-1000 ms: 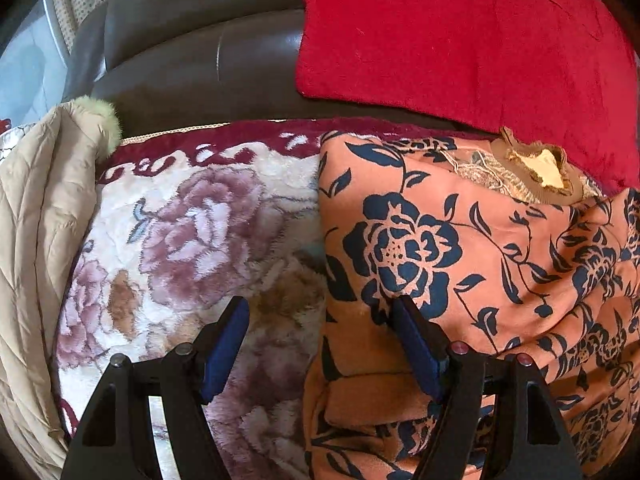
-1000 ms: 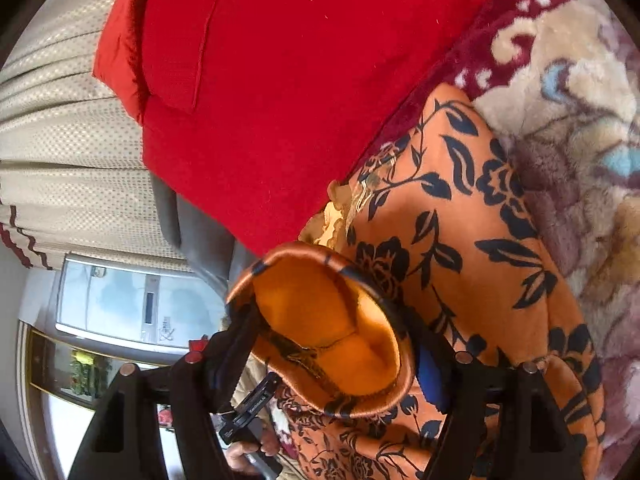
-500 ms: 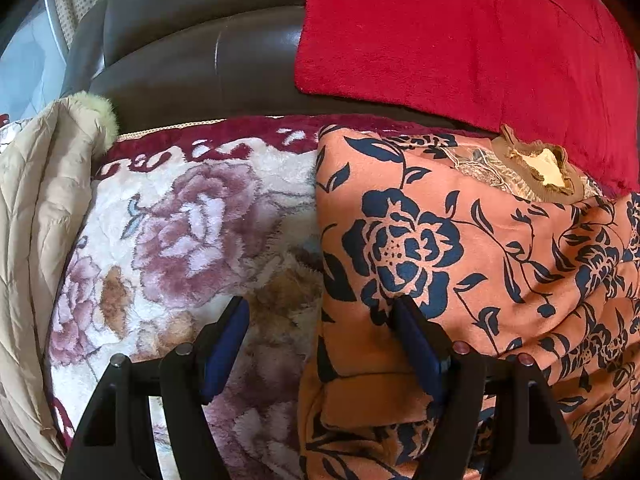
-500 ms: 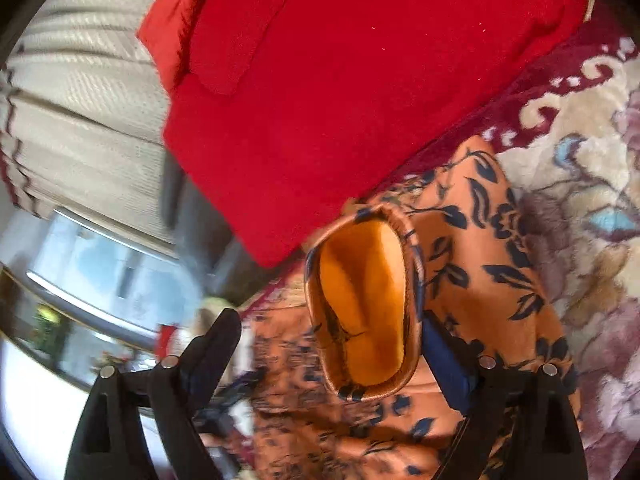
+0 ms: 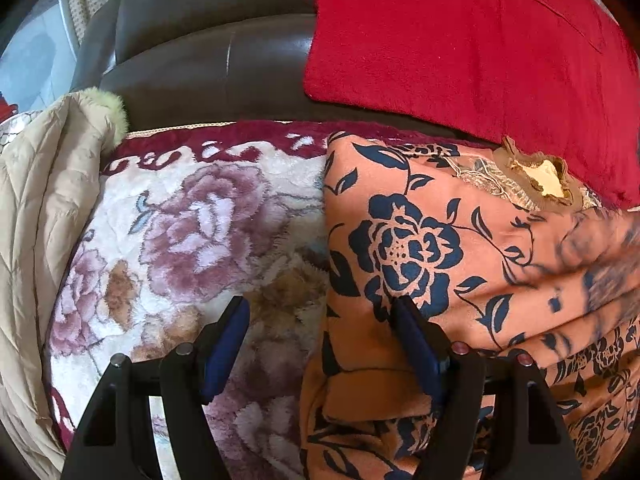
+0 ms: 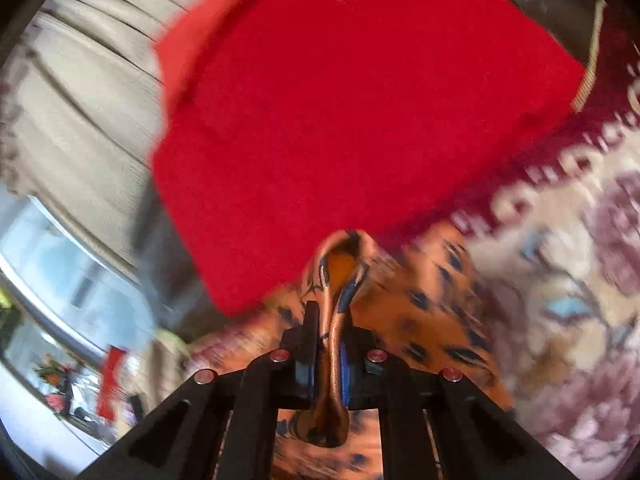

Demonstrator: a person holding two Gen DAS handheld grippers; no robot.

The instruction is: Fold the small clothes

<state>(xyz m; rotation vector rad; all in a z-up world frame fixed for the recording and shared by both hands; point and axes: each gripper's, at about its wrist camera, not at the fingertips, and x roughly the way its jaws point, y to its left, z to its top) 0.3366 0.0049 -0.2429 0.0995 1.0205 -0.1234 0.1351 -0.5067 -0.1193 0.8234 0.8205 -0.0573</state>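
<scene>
Two grippers at work over a sofa seat. Nearest in the right wrist view, right gripper (image 6: 329,344) clamped tight on a pinched cuff of the orange floral garment (image 6: 432,312), jaws having just snapped closed on that fold, orange lining showing above the pads. In the left wrist view, left gripper (image 5: 320,340) spread wide, nothing between its blue pads (image 5: 224,344), one pad above the plush floral blanket (image 5: 192,232), the other over the garment's left edge. Orange floral garment (image 5: 420,248) spread on the right half of that blanket, neckline (image 5: 536,176) toward the back. Beige quilted coat (image 5: 36,208) bunched at far left. Behind, dark leather sofa back (image 5: 200,60) with a red cushion (image 5: 460,40) leaning against it. Right view heavily blurred.
</scene>
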